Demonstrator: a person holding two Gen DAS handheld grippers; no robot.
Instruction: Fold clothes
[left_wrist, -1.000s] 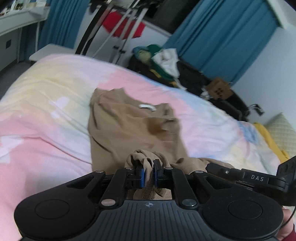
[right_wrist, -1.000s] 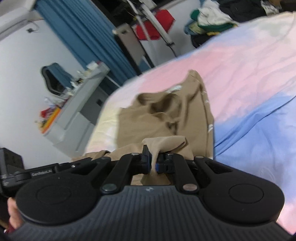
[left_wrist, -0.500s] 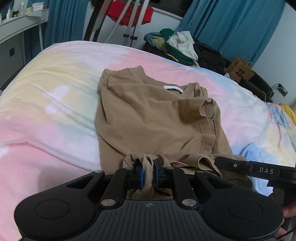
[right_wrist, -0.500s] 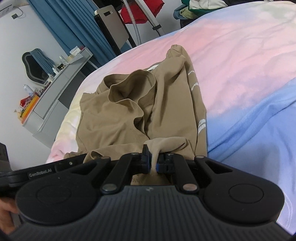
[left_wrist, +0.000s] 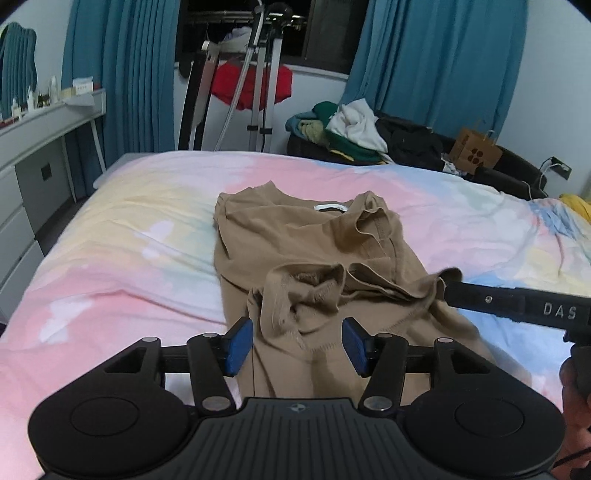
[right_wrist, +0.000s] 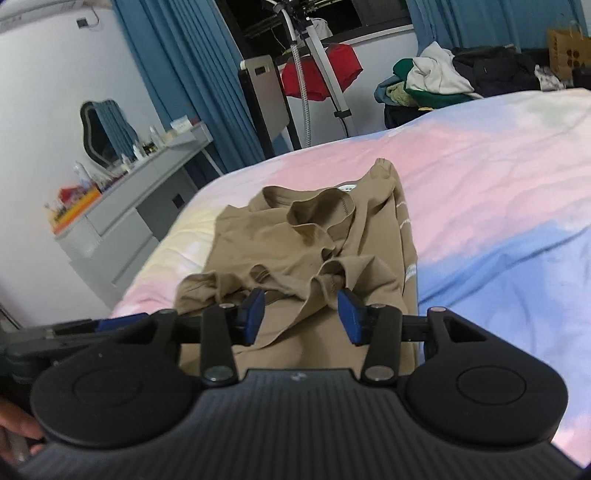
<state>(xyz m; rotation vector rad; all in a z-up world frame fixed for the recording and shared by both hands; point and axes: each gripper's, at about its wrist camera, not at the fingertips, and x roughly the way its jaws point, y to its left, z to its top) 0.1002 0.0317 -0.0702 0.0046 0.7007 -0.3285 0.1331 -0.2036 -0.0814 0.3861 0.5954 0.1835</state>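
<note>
My left gripper (left_wrist: 297, 341) has its jaws opening, blue pads apart, with a rumpled hem bunch of the tan T-shirt (left_wrist: 295, 251) rising between them but pressed by neither pad. My right gripper (right_wrist: 301, 314) is the same: jaws opening, hem fabric lying in the gap, nothing clamped.

From the left wrist, the right gripper's finger sits at about 3 o'clock, right beside the hem's far corner; I think they touch, though blur there leaves me unsure.

What worries me is that the released hem has landed in a heap, not flat. If I pull either gripper back low, a pad could snag a loose loop and drag the fold open. The lifted sleeve cuff at about 1 o'clock from the shirt's middle could also get trapped as a crease under any fold.

The shirt lies on the pastel bedspread (left_wrist: 110, 258), near the bed's middle, well clear of the clothes pile (left_wrist: 347, 133) beyond. Its long axis runs from 6 to 12 o'clock in the left view: the collar with white label (left_wrist: 330, 207) points away at 12, the hem toward me.
</note>
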